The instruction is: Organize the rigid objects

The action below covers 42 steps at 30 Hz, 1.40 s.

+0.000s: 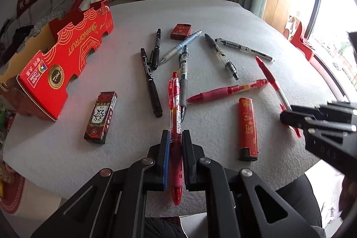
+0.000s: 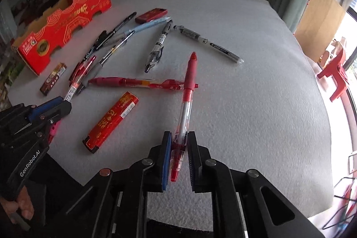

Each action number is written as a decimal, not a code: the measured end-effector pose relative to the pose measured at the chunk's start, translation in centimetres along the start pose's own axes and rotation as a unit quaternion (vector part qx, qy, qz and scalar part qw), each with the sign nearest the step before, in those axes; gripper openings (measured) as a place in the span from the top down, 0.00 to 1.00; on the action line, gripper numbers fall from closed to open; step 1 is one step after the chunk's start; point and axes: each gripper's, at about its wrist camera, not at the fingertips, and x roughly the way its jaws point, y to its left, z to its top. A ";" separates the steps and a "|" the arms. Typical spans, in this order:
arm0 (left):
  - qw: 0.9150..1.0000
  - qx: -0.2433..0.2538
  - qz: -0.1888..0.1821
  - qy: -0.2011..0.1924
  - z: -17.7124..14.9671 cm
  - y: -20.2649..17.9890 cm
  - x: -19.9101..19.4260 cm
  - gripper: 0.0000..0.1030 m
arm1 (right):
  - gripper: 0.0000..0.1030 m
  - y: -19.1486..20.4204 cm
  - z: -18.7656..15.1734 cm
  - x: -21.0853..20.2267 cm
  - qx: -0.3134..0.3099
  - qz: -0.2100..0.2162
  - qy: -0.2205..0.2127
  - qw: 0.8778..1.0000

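Red cardboard box (image 1: 64, 64) sits at the far left edge of the table (image 1: 223, 15), open top, long axis running away from the near edge toward the far side.

Left gripper (image 1: 175, 139): jaws narrow, clamped on 1 red gel pen (image 1: 175, 126). Pen axis runs along the fingers, tip end toward the camera, clip end pointing out over the pile. Box lies up and to the left of this gripper; this hand is the nearer of the 2 to it.

Centre: loose pens (image 1: 183, 64) scattered, mixed headings; red lighter (image 1: 247, 126) lies between the 2 grippers.

Right gripper (image 2: 179, 144): jaws narrow, pinching a clear-barrelled red pen (image 2: 188, 90) near its lower end, cap end pointing away. The box is well apart, across the pile.

Judgement: left pen goes in first; its axis needs turning toward the box's length.
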 end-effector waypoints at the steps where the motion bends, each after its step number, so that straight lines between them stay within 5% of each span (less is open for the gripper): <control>1: 1.000 -0.001 -0.001 0.001 0.0 0.0 0.0 0.89 | 0.85 -0.1 0.5 0.3 -0.004 0.003 0.010 1.000; 6: 1.000 -0.012 -0.015 0.003 0.0 0.7 0.1 0.89 | 0.88 -0.3 2.2 1.4 -0.010 0.013 0.027 1.000; 15: 0.999 -0.033 -0.024 -0.025 0.2 1.9 -1.3 0.89 | 0.89 -1.2 -1.0 -0.8 0.111 0.102 -0.047 0.987; 23: 0.999 -0.036 -0.021 -0.031 0.5 1.8 -1.8 0.89 | 0.89 0.9 -0.9 -4.5 0.100 0.136 -0.102 0.980; 42: 0.987 -0.096 -0.044 -0.121 3.3 6.2 -9.1 0.92 | 0.89 7.1 0.3 -11.1 0.031 0.178 -0.195 0.964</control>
